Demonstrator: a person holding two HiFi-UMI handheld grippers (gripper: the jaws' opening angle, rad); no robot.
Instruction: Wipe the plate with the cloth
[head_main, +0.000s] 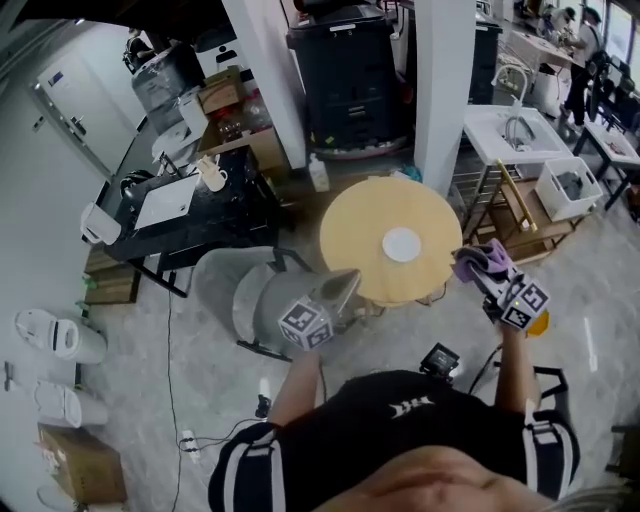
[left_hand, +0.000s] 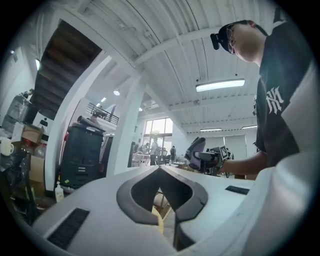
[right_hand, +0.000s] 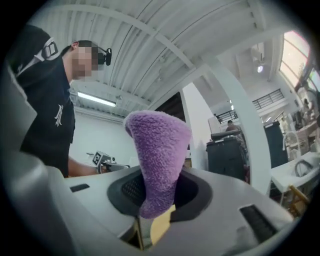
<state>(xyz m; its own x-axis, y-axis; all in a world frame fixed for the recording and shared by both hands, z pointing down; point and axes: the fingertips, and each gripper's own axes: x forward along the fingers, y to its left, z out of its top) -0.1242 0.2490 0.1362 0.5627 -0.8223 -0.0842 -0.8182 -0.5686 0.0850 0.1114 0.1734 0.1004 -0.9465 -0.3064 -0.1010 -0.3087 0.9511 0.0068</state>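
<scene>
A small white plate (head_main: 401, 244) lies near the middle of the round wooden table (head_main: 360, 220). My right gripper (head_main: 478, 270) is off the table's right edge and is shut on a purple cloth (head_main: 482, 259). In the right gripper view the cloth (right_hand: 157, 150) stands up out of the jaws and hides what lies ahead. My left gripper (head_main: 350, 279) is at the table's near left edge, a short way from the plate. In the left gripper view its jaws (left_hand: 160, 170) meet with nothing between them, and the right gripper with the cloth (left_hand: 196, 148) shows beyond.
A grey chair (head_main: 255, 300) stands at the table's left under my left arm. A black desk (head_main: 200, 215) with a cup and papers is further left. A white pillar (head_main: 445, 90), a sink (head_main: 510, 130) and a wooden rack (head_main: 520, 215) are behind and to the right.
</scene>
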